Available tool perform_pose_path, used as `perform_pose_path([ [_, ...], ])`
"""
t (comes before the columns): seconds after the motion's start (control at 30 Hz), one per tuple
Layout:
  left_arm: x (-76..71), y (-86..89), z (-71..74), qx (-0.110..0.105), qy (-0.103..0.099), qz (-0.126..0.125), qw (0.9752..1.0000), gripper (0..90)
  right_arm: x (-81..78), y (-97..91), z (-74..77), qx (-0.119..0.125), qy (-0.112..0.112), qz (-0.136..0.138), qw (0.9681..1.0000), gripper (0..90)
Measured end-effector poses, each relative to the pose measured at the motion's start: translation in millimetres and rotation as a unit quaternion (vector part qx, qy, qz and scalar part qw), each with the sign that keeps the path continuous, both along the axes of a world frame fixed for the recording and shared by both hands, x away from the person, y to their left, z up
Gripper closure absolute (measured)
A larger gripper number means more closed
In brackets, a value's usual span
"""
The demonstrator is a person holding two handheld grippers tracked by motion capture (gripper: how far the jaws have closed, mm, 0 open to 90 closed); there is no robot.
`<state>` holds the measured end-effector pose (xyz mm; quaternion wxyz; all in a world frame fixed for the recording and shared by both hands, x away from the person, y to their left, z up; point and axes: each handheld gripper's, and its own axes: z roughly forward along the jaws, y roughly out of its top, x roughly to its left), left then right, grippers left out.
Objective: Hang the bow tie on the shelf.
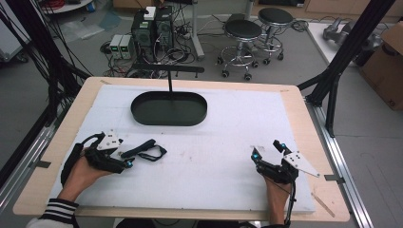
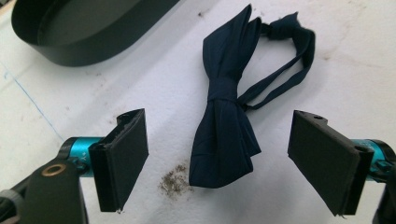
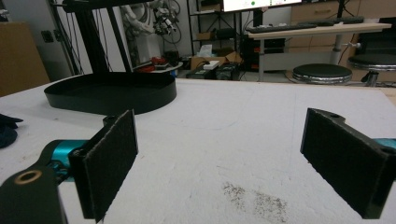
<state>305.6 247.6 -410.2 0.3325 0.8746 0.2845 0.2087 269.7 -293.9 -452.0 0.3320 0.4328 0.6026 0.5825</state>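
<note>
- Left gripper (image 2: 219, 158) is hovering with jaws spread wide, straddling the lower wing of the navy bow tie (image 2: 229, 116); nothing gripped.
- Bow tie is lying flat on the white mat (image 1: 228, 142), near the black oval tray (image 1: 169, 108).
- Likely step: pinching at the centre knot, closing squarely, avoiding the strap loop.
- Right gripper (image 1: 268, 153) is waiting open, well apart.

grey floor (image 1: 375, 142), two stools (image 1: 243, 29), computer towers (image 1: 152, 28) behind table.
</note>
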Motion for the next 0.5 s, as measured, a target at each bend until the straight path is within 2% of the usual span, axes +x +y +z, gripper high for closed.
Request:
perform_pose_path([
  [0.07, 1.1, -0.2, -1.7, 0.001, 0.008, -0.004, 1.0, 20.5, -0.1, 0.0, 0.0, 0.001, 0.001, 0.0, 1.0, 10.1],
  [0.23, 4.2, -0.9, -4.1, 0.006, 0.013, 0.003, 0.9999, 22.6, 0.0, -0.2, 0.1, 0.003, 0.003, -0.001, 1.0, 10.1],
  [0.27, 4.4, -1.9, -6.3, 0.003, 0.022, 0.0, 0.9997, 23.1, 0.0, -0.2, 0.0, 0.002, 0.003, -0.001, 1.0, 10.1],
  [0.37, 4.4, -2.6, -9.8, 0.003, 0.034, -0.011, 0.9993, 26.5, 0.1, -0.6, 0.1, 0.003, 0.003, 0.001, 1.0, 10.1],
  [0.43, 4.8, -3.0, -12.8, 0.008, 0.041, -0.011, 0.9991, 27.3, 0.1, -0.6, 0.1, 0.003, 0.003, 0.001, 1.0, 10.1],
  [0.5, 5.2, -2.6, -14.6, 0.008, 0.044, -0.009, 0.9989, 32.0, 0.0, -0.4, 0.1, 0.003, 0.003, 0.001, 1.0, 10.1],
])
